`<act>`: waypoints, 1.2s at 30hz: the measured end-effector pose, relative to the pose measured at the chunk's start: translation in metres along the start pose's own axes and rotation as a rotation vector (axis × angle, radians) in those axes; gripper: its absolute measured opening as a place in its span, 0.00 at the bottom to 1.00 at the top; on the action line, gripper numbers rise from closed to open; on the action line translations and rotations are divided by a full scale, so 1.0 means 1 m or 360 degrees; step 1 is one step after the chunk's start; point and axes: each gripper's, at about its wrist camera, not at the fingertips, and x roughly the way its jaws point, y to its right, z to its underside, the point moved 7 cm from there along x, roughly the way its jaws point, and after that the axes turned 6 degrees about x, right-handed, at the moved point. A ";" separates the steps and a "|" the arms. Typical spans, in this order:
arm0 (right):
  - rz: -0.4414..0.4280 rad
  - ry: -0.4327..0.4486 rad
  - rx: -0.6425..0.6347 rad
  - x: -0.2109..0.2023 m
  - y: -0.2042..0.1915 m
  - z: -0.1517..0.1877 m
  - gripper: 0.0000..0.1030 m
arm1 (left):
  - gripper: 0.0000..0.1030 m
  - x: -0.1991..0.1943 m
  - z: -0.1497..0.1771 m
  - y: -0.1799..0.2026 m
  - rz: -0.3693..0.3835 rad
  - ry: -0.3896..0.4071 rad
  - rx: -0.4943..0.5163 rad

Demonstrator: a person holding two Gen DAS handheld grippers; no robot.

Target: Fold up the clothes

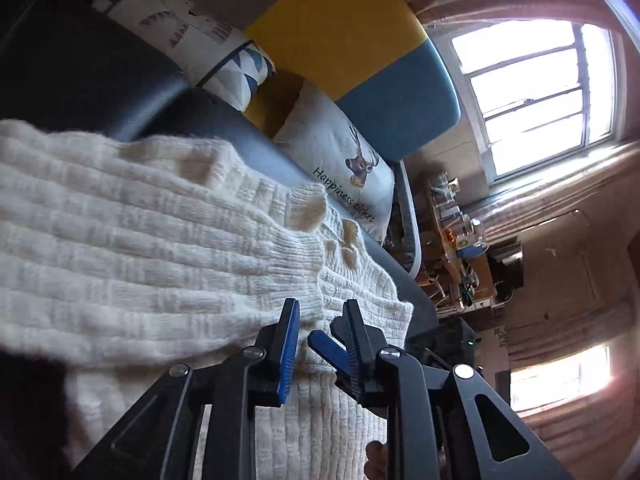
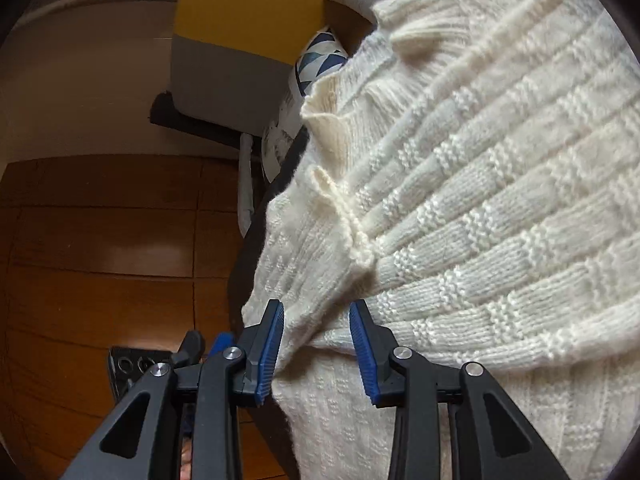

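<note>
A cream cable-knit sweater lies spread over a dark padded bench. In the left wrist view my left gripper hovers at the sweater's ribbed edge, jaws a little apart, with knit showing in the gap and neither pad pressing on it. The right wrist view shows the sweater draped over the bench edge, a sleeve seam bunched near the middle. My right gripper straddles a fold of the knit at that edge. Its jaws stand partly apart with cloth between them; the left pad brushes the knit, and no squeeze shows.
Printed pillows and a yellow and blue cushion lie at the bench's far end. Beyond it are a cluttered desk and bright windows. Wooden floor lies left of the bench, with a small dark object on it.
</note>
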 end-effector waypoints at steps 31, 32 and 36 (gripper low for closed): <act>0.0403 0.0461 -0.1107 -0.021 -0.222 0.009 0.05 | 0.67 -0.047 0.017 -0.097 0.0365 0.0350 -0.0863; 0.0405 0.0483 -0.1128 -0.030 -0.228 0.007 0.05 | 0.68 -0.044 0.014 -0.095 0.0362 0.0355 -0.0863; 0.0445 0.0588 -0.1149 -0.068 -0.230 -0.007 0.05 | 0.68 -0.033 0.004 -0.096 0.0286 0.0389 -0.0854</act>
